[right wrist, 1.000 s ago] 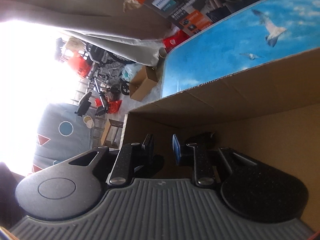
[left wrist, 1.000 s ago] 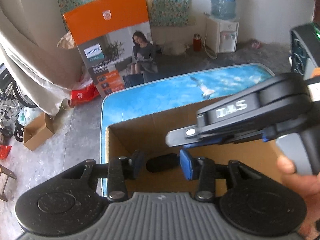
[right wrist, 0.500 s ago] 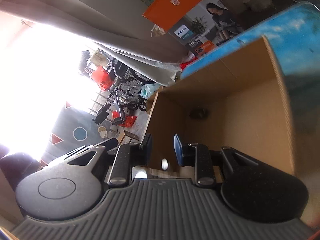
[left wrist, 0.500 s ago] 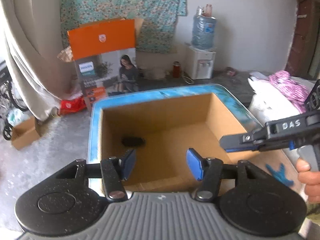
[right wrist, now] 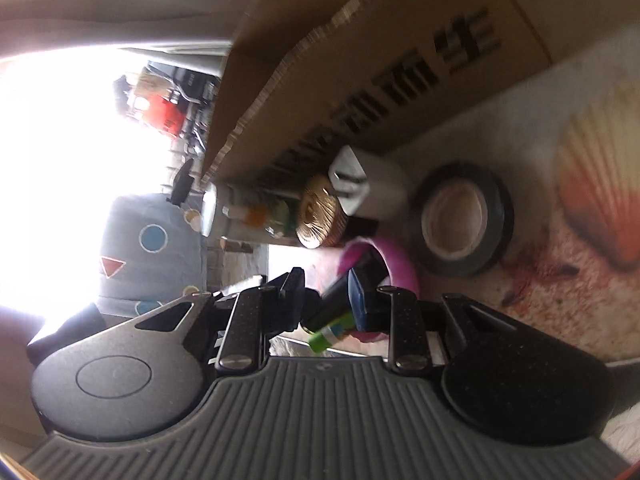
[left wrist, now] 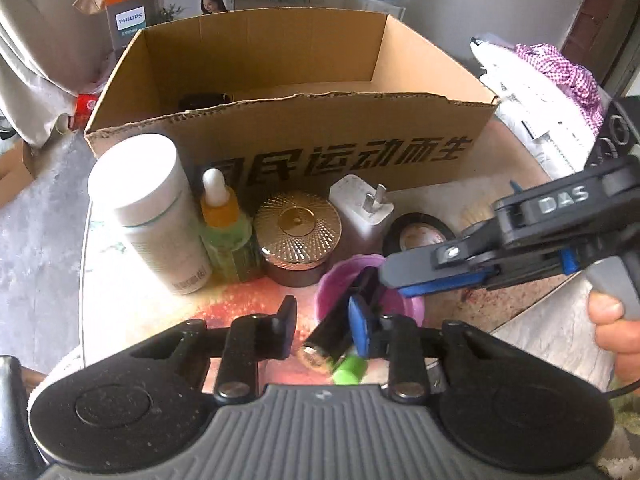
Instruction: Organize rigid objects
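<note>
Near me on the patterned tabletop (left wrist: 132, 304), my left tongs (left wrist: 322, 330) are closing around a dark tube (left wrist: 340, 328); right tongs (left wrist: 394, 280) nearly together, their grip unclear; cardboard box (left wrist: 320, 148) beyond.

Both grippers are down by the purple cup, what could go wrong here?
The left gripper is closing on the black tube leaning in the purple cup; lifting could tip the cup. The right gripper crowds the same spot, so fingers might collide. The dropper bottle nearby could get knocked.
</note>
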A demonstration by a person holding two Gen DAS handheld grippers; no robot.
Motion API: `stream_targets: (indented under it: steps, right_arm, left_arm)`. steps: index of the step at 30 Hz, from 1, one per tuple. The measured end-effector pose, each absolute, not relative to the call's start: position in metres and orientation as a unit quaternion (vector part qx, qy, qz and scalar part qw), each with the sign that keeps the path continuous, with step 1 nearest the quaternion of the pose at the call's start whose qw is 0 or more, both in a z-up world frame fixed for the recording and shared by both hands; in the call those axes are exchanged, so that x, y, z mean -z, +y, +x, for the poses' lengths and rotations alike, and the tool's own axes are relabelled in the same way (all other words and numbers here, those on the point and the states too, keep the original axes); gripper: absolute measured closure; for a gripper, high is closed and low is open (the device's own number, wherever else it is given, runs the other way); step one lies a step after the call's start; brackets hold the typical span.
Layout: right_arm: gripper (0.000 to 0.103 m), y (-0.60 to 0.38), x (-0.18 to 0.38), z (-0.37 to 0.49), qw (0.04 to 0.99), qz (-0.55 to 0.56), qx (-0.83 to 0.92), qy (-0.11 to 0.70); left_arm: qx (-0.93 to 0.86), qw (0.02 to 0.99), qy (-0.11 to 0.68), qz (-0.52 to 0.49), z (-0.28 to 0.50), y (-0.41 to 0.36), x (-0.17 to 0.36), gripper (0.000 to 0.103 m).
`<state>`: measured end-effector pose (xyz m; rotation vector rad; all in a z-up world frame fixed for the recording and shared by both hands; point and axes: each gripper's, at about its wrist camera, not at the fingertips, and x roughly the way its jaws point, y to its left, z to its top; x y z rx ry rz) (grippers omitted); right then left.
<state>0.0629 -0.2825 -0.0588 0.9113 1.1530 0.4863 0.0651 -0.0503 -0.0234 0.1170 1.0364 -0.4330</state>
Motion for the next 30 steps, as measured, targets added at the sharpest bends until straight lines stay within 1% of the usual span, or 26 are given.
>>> stream_targets:
  steps: [2, 7, 14, 19, 22, 26, 30]
  right_arm:
    - [0.079, -0.276, 0.061, 0.067, 0.714, 0.4, -0.215, 0.533]
    - [0.079, -0.262, 0.063, 0.08, 0.71, 0.375, -0.199, 0.562]
    - [0.079, -0.25, 0.059, 0.099, 0.71, 0.338, -0.179, 0.591]
    - [0.078, -0.243, 0.064, 0.107, 0.706, 0.33, -0.172, 0.603]
    - [0.078, -0.241, 0.064, 0.11, 0.707, 0.33, -0.171, 0.602]
    - [0.081, -0.242, 0.066, 0.107, 0.709, 0.343, -0.173, 0.592]
    - [0.082, -0.248, 0.067, 0.1, 0.716, 0.355, -0.172, 0.576]
  left_arm:
    - [0.211, 0.844, 0.491, 0.053, 0.066, -0.05, 0.026, 0.078]
    - [0.229, 0.836, 0.496, 0.049, 0.061, -0.053, 0.031, 0.081]
    - [0.24, 0.834, 0.495, 0.049, 0.057, -0.06, 0.034, 0.081]
    - [0.244, 0.83, 0.5, 0.043, 0.063, -0.063, 0.036, 0.079]
    - [0.244, 0.826, 0.507, 0.04, 0.067, -0.064, 0.037, 0.077]
    - [0.238, 0.825, 0.511, 0.043, 0.073, -0.07, 0.039, 0.075]
    - [0.239, 0.828, 0.505, 0.043, 0.074, -0.071, 0.038, 0.077]
